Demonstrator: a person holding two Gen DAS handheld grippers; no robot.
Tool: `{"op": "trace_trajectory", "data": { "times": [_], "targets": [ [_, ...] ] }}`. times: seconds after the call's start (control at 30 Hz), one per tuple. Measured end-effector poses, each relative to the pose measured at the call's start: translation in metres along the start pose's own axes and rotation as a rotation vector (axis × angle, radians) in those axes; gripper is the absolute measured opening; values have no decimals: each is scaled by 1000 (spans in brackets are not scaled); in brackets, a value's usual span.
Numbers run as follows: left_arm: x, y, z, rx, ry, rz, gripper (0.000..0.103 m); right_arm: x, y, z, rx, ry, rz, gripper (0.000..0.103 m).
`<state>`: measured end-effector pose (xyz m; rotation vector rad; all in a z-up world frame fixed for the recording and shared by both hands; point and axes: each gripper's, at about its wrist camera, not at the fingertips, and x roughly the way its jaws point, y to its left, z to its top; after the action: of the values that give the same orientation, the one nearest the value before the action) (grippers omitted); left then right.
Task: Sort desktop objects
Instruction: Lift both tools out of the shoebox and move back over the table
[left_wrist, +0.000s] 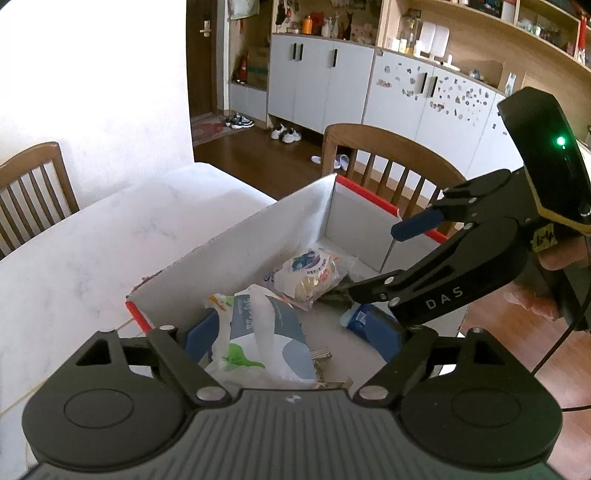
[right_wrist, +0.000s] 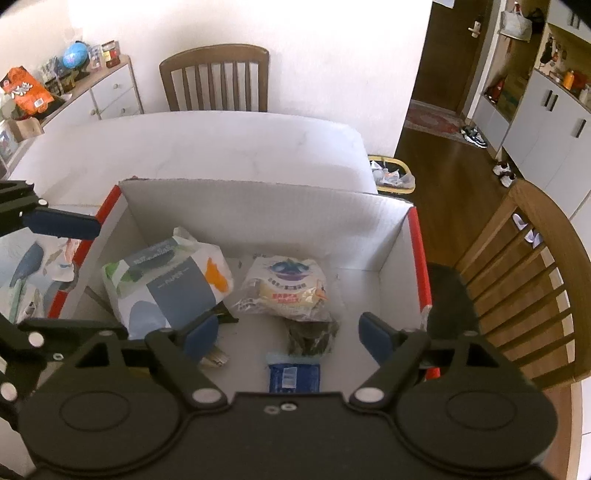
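Presently both the left claw (left_wrist: 291, 339) and right claw (right_wrist: 288, 334) hang spread and empty over the cardboard box (right_wrist: 258, 206) on the tabletop (right_wrist: 221, 144), where the tissue pack (right_wrist: 166, 284) likely handles light, soft and slippery; pinch across its short sides.

Packets (right_wrist: 284, 288) in box (right_wrist: 258, 206) — on table (right_wrist: 207, 144)
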<state>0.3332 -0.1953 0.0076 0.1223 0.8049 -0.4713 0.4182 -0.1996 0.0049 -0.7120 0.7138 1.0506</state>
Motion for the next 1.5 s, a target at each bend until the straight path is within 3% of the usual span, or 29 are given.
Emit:
{"op": "trace_trajectory", "data": {
  "times": [0.27,0.33,0.57,0.87,1.5],
  "targets": [
    [-12,3,-6,-20,-23,-13,96,-14,5,-4,30,-27,1,89],
    [-17,3,-8,-17,-36,-17,101,-18,6,-5,42,-38,0,90],
    [-41,13,-16,-13,-83,-30,102,-30,21,-8,84,-63,-9,91],
    [-73,38,-32,-38,-123,-45,102,-40,59,-7,104,-73,-22,93],
    [-136,119,-81,-110,-154,40,102,-47,167,12,87,-105,29,93]
  ]
}}
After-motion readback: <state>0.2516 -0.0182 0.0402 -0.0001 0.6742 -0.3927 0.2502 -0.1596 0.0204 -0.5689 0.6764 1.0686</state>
